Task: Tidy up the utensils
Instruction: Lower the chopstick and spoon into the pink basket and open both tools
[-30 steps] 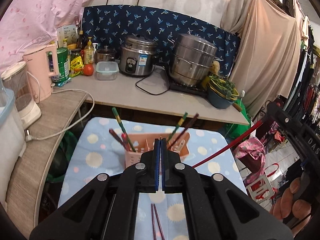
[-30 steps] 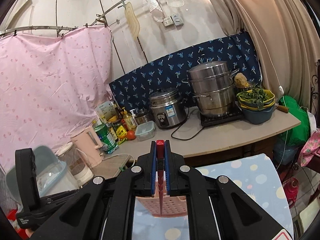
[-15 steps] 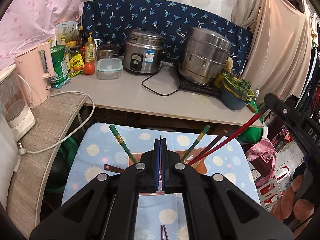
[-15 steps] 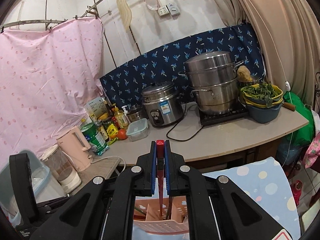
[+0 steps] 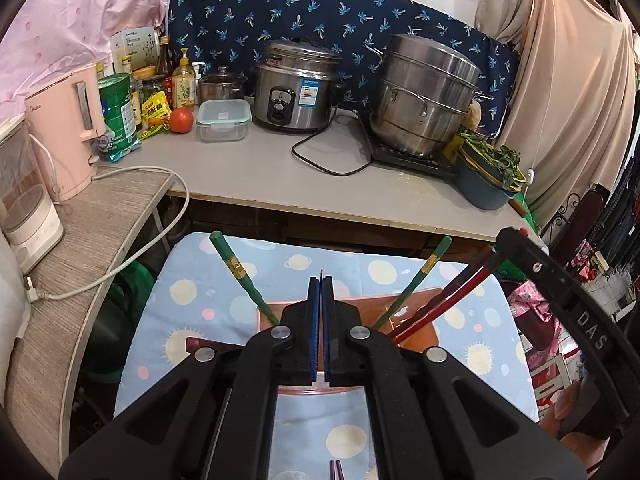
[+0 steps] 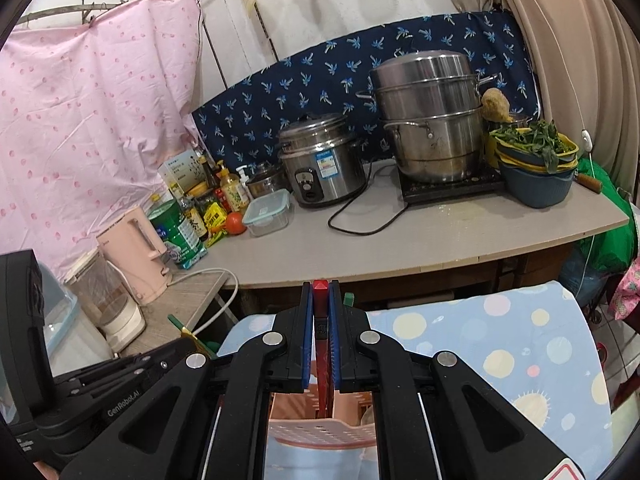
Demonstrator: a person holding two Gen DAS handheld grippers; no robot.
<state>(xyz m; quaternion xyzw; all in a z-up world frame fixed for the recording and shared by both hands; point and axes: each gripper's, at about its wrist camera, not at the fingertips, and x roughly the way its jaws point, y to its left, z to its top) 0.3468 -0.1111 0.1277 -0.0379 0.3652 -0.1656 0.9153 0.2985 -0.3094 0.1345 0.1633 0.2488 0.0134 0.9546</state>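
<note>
1. Lower than a second ago, the right gripper has carried its red chopstick down, so the lower end now stands inside the pink utensil basket.
2. Its jaws are closed tight on the red chopstick, which stands nearly upright between the blue pads, with its red tip just above the fingertips.
3. Closer to the basket than before, the left gripper hangs over it with its jaws pressed almost together; a thin dark sliver shows at the tip, but I cannot tell what it is.
4. In the left wrist view, the pink utensil basket sits on a blue dotted cloth covering the low table.
5. Two green chopsticks lean out of the basket, one to the left and one to the right.
6. A dark chopstick leans beside the red one on the right.
7. Another pair of chopsticks lies on the cloth at the bottom edge.
</note>
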